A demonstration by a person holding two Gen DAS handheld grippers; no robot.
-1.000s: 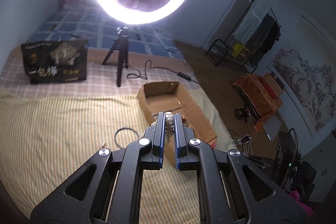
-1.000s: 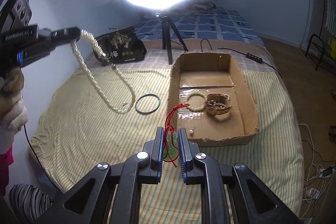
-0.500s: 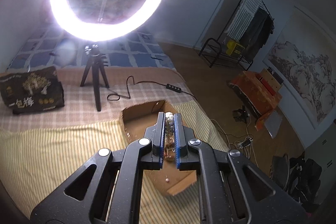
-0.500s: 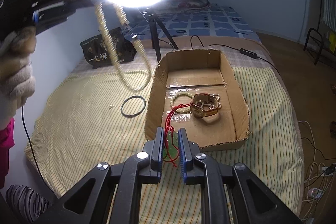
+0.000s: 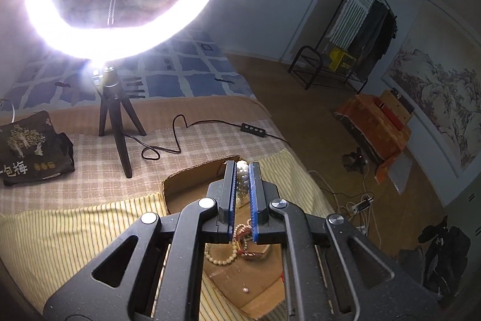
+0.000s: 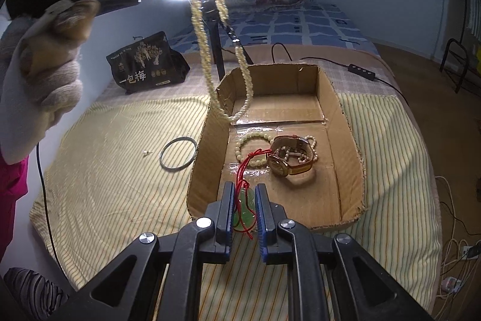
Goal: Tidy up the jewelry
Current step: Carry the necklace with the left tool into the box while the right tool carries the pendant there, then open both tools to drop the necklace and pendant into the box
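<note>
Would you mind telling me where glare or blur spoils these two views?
Left wrist view: the ring light blows out the upper left. Right wrist view: the same light flares at the top, and the gloved hand and hanging pearl necklace are blurred.

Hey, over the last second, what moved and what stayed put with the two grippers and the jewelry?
The left gripper, shut on the long bead necklace, carried it up and rightward from above the striped blanket to over the cardboard box, its loop now dangling inside the far end. The right gripper kept clamping the green pendant and edged toward the box. The watch, bead bracelet and dark bangle stayed put.
</note>
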